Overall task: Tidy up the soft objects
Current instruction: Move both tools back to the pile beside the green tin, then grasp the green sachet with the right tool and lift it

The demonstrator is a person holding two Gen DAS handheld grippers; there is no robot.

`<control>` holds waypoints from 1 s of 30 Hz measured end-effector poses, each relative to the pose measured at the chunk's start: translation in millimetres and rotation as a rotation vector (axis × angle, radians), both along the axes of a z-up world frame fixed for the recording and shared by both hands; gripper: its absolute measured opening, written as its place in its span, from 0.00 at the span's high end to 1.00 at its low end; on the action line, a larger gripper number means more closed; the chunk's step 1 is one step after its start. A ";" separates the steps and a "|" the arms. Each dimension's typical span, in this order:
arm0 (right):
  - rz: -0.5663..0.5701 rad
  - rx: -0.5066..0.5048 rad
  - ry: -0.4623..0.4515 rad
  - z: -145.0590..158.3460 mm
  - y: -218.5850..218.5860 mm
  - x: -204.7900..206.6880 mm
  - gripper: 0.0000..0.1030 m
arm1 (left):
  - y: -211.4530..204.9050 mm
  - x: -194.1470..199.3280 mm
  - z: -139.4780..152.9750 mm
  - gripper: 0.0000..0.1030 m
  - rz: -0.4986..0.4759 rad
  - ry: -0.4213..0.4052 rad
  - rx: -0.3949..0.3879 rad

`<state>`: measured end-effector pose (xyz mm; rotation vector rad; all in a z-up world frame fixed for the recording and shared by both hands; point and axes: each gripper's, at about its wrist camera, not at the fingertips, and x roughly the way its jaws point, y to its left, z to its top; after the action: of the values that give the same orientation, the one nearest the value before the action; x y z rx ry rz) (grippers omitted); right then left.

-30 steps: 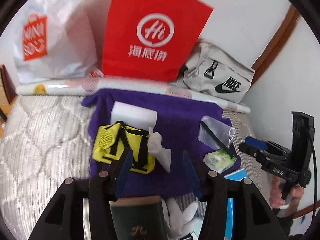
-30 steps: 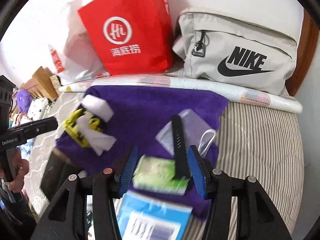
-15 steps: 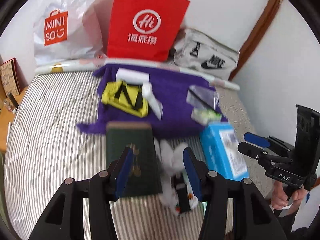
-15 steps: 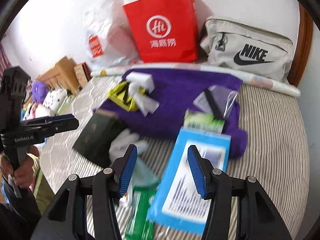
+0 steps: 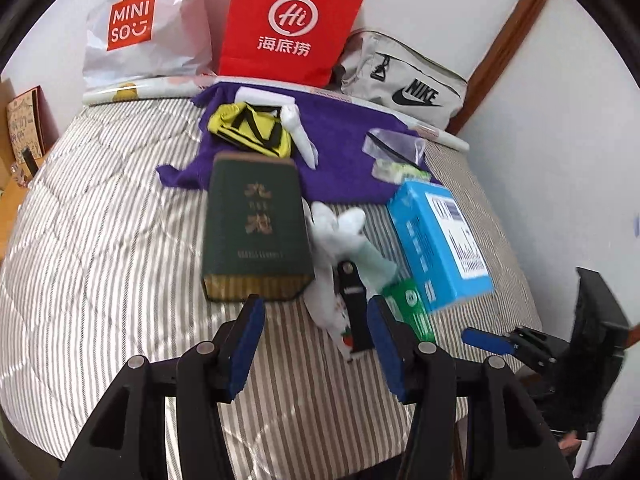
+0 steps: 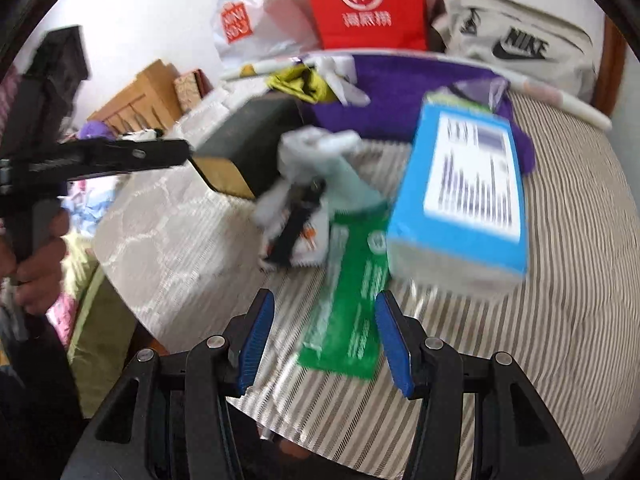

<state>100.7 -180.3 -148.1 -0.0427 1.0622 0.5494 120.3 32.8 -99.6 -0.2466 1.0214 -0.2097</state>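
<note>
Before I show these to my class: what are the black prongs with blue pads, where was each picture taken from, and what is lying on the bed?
No robot here: a person holds a hand-held gripper in each hand, and a wide-angle camera on each looks forward along its two fingers. The left gripper appears at the bottom of its own view, the right gripper at the bottom of the other. Both are open and hold nothing.

On the striped bed lie a dark green box, a white glove, a blue box, a green packet, and a purple towel carrying a yellow pouch. A red bag, a white bag and a grey bag stand against the wall.
</note>
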 end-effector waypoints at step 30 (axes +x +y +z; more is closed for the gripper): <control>-0.078 -0.063 -0.119 -29.9 9.1 -35.6 0.71 | -40.0 -8.5 -54.5 0.50 -0.065 0.035 0.024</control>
<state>65.1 -171.2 -178.0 -0.0886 0.9610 0.4378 111.8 -7.1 -154.0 -0.1962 1.0671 -0.2533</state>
